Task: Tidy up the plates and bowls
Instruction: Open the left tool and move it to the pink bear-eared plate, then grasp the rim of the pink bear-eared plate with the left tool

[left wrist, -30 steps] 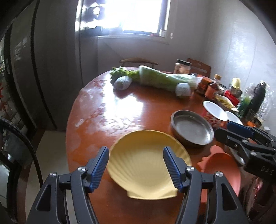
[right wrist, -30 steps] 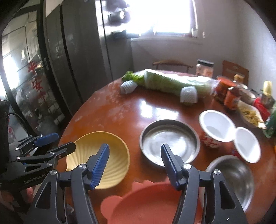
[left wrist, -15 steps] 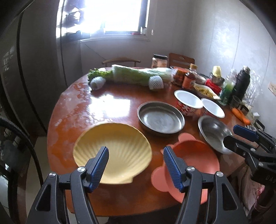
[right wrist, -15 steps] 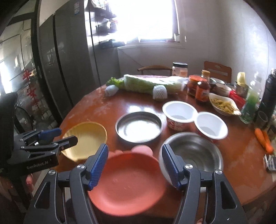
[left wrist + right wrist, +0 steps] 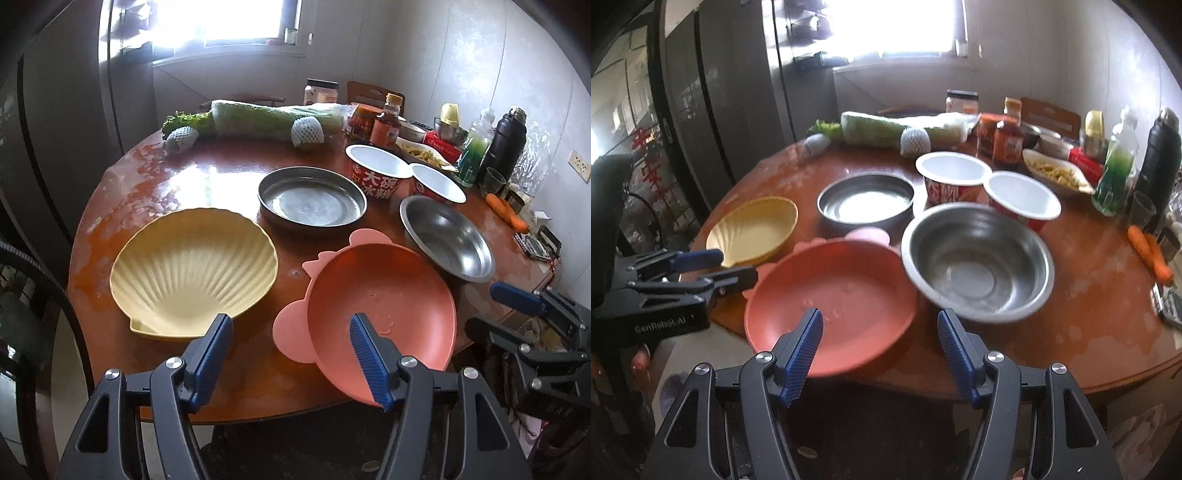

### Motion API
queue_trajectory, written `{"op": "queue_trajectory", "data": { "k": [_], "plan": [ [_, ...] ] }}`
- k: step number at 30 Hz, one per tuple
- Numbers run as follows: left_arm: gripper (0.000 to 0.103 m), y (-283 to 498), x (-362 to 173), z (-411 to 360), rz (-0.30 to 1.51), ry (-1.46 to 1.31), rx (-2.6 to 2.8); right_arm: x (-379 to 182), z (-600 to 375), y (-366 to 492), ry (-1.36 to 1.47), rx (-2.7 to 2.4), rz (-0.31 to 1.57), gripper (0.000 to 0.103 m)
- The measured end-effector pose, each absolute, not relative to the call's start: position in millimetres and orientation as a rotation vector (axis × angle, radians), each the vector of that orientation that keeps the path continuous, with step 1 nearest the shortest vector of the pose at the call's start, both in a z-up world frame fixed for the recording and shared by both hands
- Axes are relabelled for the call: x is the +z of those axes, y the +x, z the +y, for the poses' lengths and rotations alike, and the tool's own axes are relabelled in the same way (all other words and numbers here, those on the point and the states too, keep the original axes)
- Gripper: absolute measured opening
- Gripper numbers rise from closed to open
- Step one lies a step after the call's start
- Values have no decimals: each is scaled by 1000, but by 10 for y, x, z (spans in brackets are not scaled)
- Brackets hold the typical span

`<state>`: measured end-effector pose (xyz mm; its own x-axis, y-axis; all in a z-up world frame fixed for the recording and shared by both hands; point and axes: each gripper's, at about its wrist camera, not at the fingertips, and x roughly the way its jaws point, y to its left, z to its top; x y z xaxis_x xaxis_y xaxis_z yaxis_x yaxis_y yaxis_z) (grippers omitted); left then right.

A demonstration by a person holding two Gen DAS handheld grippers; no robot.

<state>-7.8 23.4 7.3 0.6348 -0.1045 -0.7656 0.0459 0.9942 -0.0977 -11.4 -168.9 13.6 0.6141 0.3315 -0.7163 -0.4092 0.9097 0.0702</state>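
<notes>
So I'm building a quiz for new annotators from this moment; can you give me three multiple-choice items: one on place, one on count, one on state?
1. What sits directly behind the yellow shell plate?
A. flat steel pan
B. carrot
C. black flask

2. How many red paper cups with white insides are on the table?
A. one
B. two
C. four

3. How are the left tongs?
A. shut on the pink plate
B. shut on nothing
C. open, holding nothing

Answers: 1 A, the flat steel pan lies just beyond it. 2 B, two cups stand side by side. 3 C, the pads stand apart over the table edge.
</notes>
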Motion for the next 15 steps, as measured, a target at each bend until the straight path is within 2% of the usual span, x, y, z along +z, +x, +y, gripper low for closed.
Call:
{"op": "queue_trajectory", "data": {
  "k": [12, 15],
  "plan": [
    [66, 35, -179, 95, 960, -74, -87, -111, -1628, 49, -106, 429, 827, 66],
    [66, 65, -221, 72, 966, -75, -84, -159, -1621, 108, -100, 424, 831, 62]
  ]
}}
